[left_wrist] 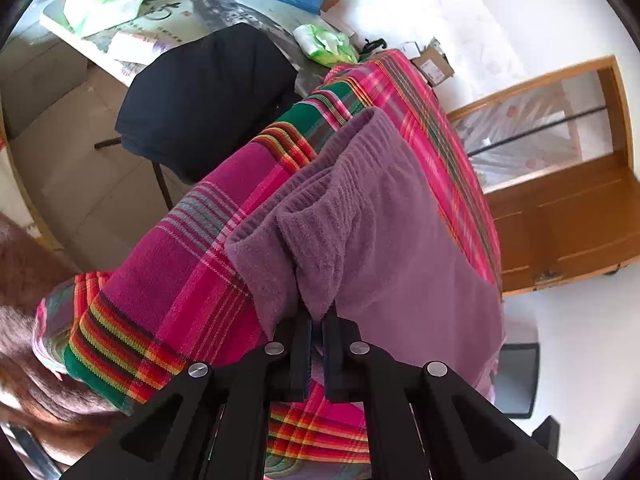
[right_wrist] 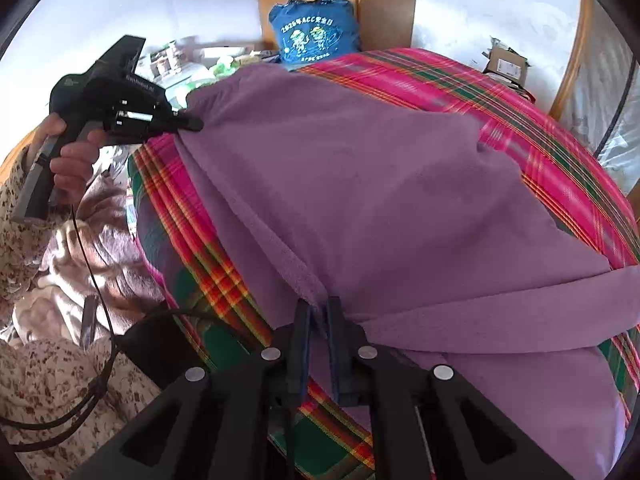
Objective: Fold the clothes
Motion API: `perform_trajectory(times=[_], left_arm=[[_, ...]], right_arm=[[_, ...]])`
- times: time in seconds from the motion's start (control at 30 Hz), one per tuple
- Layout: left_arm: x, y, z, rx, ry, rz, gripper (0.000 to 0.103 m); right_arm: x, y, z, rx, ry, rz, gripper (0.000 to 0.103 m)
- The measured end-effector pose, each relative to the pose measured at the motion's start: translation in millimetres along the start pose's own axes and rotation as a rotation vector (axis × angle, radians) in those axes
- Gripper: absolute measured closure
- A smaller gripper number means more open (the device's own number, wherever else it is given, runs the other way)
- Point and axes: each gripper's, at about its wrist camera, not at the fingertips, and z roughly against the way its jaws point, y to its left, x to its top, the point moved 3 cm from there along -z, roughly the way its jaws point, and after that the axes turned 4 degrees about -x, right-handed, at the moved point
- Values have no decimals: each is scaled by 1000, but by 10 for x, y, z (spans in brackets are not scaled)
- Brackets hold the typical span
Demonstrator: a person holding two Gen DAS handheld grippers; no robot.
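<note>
Your left tool [left_wrist: 317,322] and right tool [right_wrist: 319,312] each pinch the purple garment [right_wrist: 380,184]; far blue bag [right_wrist: 312,36] reads "ACC".

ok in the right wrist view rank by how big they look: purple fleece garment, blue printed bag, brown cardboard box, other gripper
1. purple fleece garment, by far largest
2. left gripper with its black handle, though it's nearer the camera
3. blue printed bag
4. brown cardboard box, smallest

left gripper [left_wrist: 317,322] fingertips: buried in purple garment [left_wrist: 384,220] | garment: lower right cut by frame edge in right wrist view | blue bag [right_wrist: 312,36] print: too small to read | person's hand [right_wrist: 70,156]: partly behind grip, left of frame
</note>
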Motion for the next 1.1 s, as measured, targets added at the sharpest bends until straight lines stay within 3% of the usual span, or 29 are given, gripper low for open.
perform_trajectory(times=[0.23, 0.43, 0.67, 0.8, 1.1], left_arm=[[-27, 24, 83, -52, -47, 23, 96], [-48, 48, 171, -107, -91, 39, 93], [-54, 73, 296, -128, -148, 42, 93], [-4, 138, 355, -154, -179, 77, 89], [94, 235, 443, -180, -209, 129, 89]], right_arm=[[60, 72, 139, 82, 28, 39, 89], [301, 226, 238, 110, -49, 97, 88], [827, 516, -50, 121, -131, 110, 87], [1113, 781, -157, 143, -193, 138, 67], [1556, 1283, -485, 162, -250, 166, 63]])
